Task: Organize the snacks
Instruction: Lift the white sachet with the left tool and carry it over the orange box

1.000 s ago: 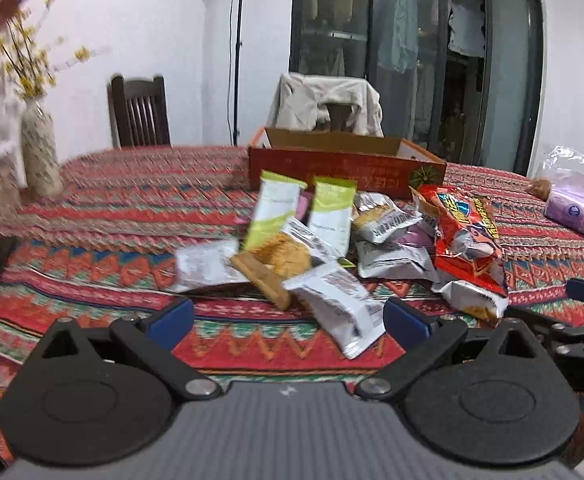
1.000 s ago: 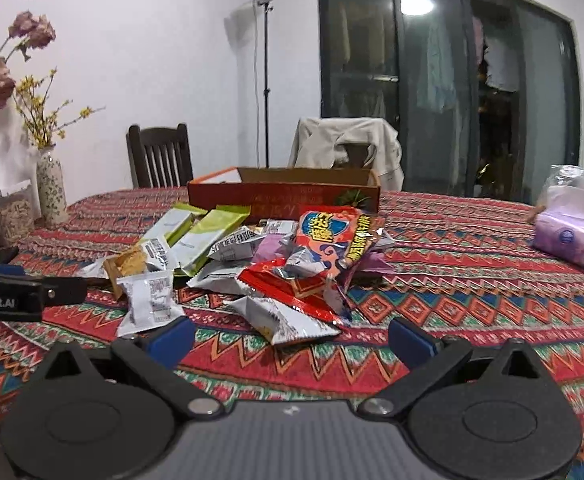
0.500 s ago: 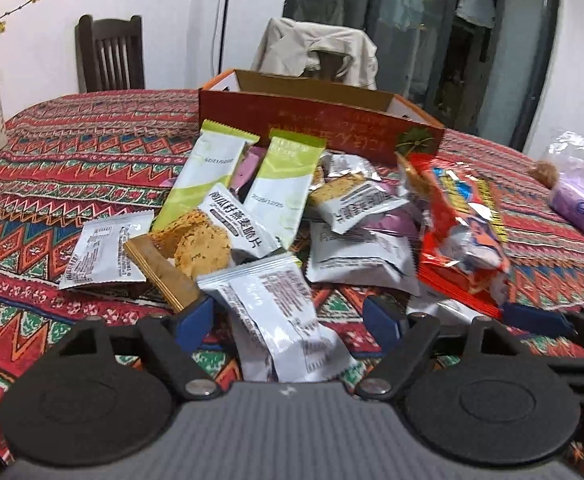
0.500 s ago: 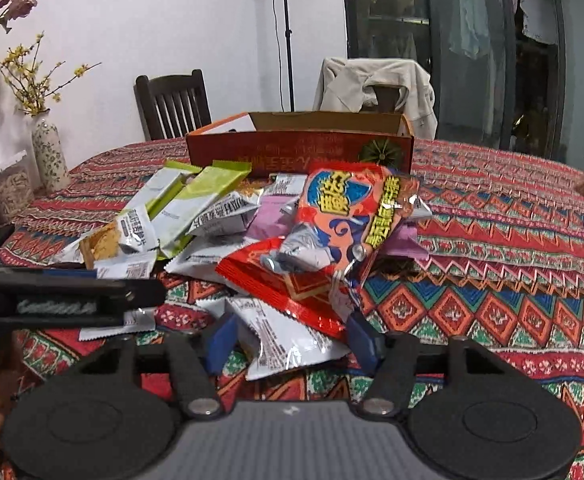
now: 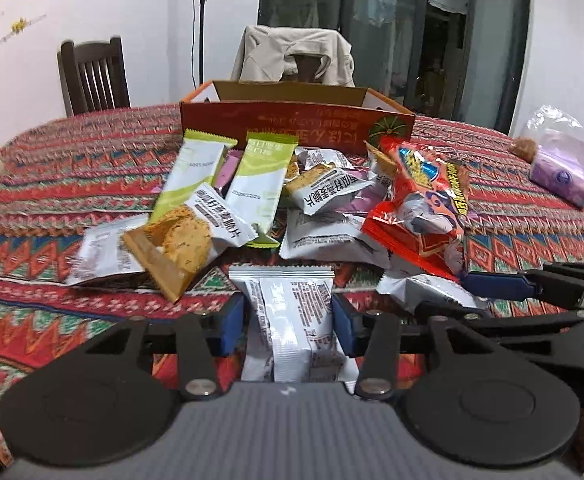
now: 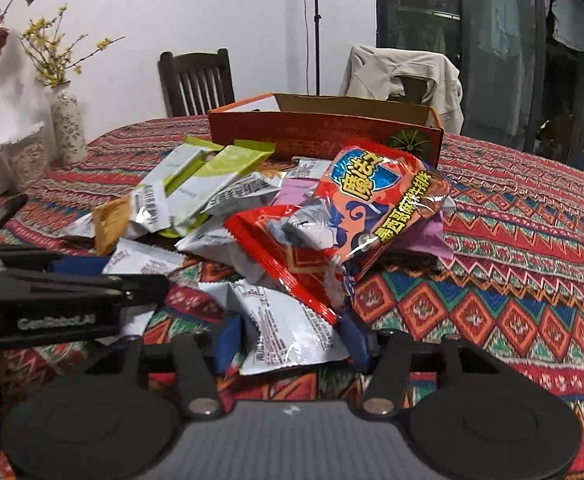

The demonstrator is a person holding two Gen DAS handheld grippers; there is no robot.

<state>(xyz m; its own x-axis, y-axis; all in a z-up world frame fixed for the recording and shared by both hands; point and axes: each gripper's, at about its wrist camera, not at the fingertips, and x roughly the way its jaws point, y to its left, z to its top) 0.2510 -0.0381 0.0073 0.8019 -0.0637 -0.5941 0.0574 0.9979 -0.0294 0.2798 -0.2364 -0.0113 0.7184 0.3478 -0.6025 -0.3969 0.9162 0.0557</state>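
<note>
We see left hand-held gripper [image 5: 288,320] at near edge of snack pile, jaws just closing, pinching silver packet [image 5: 292,320] by its sides; packet's long axis runs near-to-far along fingers. To its right, right hand-held gripper [image 6: 292,336], jaws likewise just closing, pinches second silver packet [image 6: 288,324] under red bag [image 6: 355,224]. We judge orange box [image 5: 292,120] as goal: straight beyond pile, far side of desk [image 6: 511,260], about equally reachable.
</note>
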